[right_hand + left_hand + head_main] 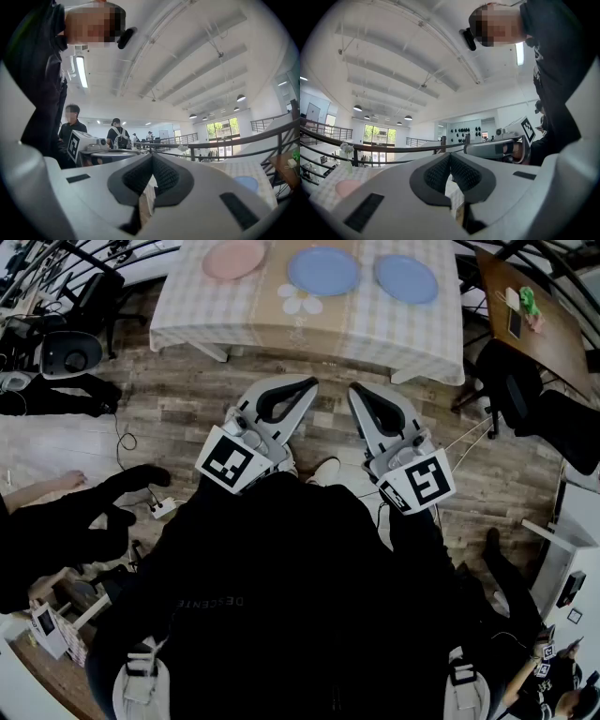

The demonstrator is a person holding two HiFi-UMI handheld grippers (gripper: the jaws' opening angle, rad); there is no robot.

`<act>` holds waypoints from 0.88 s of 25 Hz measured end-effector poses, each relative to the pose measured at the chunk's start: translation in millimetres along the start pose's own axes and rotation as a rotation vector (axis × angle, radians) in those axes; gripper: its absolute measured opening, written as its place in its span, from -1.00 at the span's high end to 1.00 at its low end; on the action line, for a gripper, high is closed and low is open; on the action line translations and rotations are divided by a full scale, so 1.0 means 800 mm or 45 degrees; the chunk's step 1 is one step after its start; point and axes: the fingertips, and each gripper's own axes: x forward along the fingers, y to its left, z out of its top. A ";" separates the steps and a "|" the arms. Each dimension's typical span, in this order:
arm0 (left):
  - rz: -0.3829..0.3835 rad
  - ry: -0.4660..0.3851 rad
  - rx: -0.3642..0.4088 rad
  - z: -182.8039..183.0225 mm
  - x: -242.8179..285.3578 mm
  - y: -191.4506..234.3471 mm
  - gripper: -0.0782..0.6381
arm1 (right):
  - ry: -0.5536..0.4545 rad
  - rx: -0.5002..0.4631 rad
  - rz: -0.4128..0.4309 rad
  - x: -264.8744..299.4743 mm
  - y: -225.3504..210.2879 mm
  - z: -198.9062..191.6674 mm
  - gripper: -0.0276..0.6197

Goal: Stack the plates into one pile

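Three plates lie flat and face up on the counter (375,329), which is covered with a checked cloth (202,310). They form a single row running from left to right along the far side of the cloth. The pink plate (234,259) is at the left end and is partly cut off by the top edge of the head view. The middle blue plate (322,270) sits beside it, and the right blue plate (406,278) closes the row. All three lie apart, with none resting on another. Being round, they have no long axis of their own. A daisy print (300,301) shows on the cloth just in front of the middle blue plate.

Both claws are held close to the person's body over the wooden floor (187,399), well short of the counter. The left claw (302,388) has its jaws together with nothing between them. It points up and to the right, toward the counter. The right claw (358,392) is likewise closed and empty, and it points up and to the left, so the two tips lean toward each other.
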 end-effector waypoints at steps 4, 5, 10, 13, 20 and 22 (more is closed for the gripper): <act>-0.011 0.001 -0.004 -0.002 -0.002 -0.003 0.73 | 0.017 -0.005 -0.004 0.000 0.004 -0.004 0.93; -0.012 0.004 -0.008 -0.003 -0.002 -0.002 0.73 | 0.018 -0.001 -0.007 0.002 0.004 -0.004 0.93; -0.024 0.011 -0.017 -0.007 0.005 0.001 0.72 | -0.015 0.034 -0.007 -0.003 -0.004 -0.003 0.91; -0.035 -0.030 -0.012 -0.005 0.007 -0.002 0.72 | -0.028 0.037 -0.016 -0.009 -0.005 -0.003 0.90; -0.013 -0.018 0.009 -0.002 0.015 -0.014 0.72 | -0.041 0.015 0.009 -0.024 -0.009 -0.004 0.90; -0.006 -0.007 0.018 -0.005 0.018 -0.018 0.72 | -0.032 0.007 0.022 -0.027 -0.010 -0.009 0.90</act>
